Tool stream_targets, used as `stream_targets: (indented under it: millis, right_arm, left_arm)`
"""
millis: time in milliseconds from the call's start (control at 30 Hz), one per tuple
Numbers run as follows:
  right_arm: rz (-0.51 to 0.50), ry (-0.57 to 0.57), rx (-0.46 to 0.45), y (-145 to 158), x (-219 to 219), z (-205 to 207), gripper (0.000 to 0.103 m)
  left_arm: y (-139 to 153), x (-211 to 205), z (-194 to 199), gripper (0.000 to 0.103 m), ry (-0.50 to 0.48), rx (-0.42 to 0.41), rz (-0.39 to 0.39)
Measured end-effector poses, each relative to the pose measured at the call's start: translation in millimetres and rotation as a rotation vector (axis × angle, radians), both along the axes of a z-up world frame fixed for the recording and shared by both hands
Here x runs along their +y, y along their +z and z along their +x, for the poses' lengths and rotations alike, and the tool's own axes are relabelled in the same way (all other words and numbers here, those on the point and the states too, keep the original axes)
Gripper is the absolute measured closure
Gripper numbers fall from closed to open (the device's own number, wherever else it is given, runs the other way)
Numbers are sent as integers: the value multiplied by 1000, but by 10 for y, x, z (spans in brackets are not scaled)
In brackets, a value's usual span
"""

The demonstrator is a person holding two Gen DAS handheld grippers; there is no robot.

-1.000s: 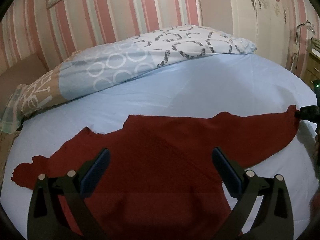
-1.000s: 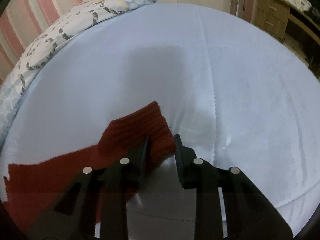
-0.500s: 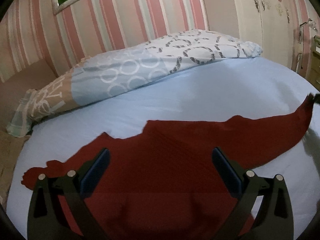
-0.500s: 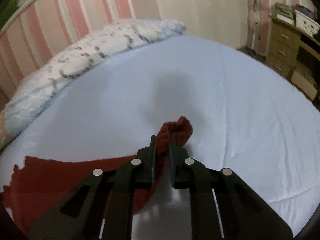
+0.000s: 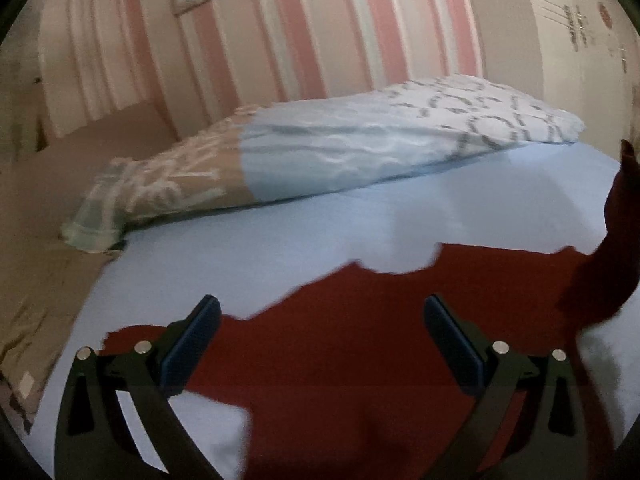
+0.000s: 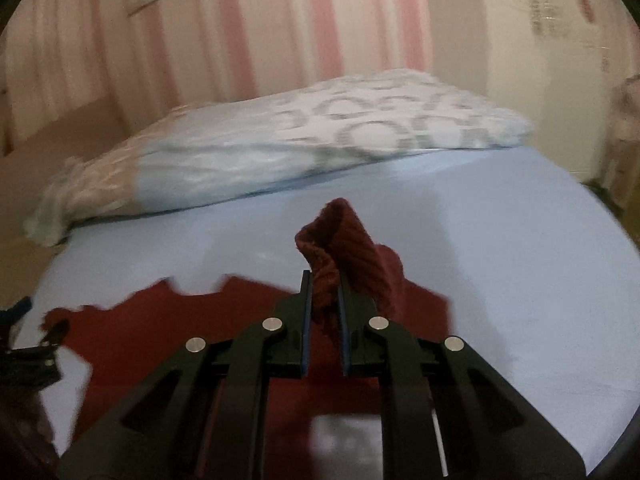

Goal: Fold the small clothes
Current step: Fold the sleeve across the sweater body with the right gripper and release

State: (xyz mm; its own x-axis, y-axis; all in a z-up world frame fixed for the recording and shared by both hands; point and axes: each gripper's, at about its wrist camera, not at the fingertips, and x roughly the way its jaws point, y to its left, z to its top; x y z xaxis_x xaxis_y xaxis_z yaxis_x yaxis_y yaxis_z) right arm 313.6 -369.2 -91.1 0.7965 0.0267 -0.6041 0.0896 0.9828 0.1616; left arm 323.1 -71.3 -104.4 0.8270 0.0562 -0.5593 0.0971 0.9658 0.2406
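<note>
A dark red knit sweater (image 5: 360, 344) lies spread on the light blue bed sheet (image 5: 320, 232). My left gripper (image 5: 320, 320) is open and empty, its jaws wide apart above the sweater's body. My right gripper (image 6: 323, 292) is shut on the ribbed cuff of the sweater's sleeve (image 6: 340, 240) and holds it lifted above the bed. The raised sleeve shows at the right edge of the left wrist view (image 5: 616, 240). The rest of the sweater (image 6: 160, 328) lies flat to the left in the right wrist view.
A folded quilt with a ring pattern (image 5: 360, 148) lies across the back of the bed, also in the right wrist view (image 6: 300, 136). A pink striped wall (image 5: 300, 40) stands behind. A brown cover (image 5: 40, 260) lies at the left. The left gripper's tip (image 6: 24, 344) shows at the left edge.
My right gripper closed on the sleeve cuff, lifted it off the bed and carried it left toward the sweater's body. The left gripper stayed open and tilted up a little.
</note>
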Motion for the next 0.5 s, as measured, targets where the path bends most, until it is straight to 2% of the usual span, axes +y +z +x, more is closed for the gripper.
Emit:
stream_targets:
  millis: [100,267,500]
  right_arm:
    - [47,93,15,-16,608,207,92]
    - [135,226,76,-241,1513,525,92]
    - [130,414,205,-717,2816,770,92]
  left_arm:
    - [-9,421,35,2,60,18,7]
    - [0,1088,13,2,137,45,-47]
    - [-62,1564,-56,2,222,55,-29]
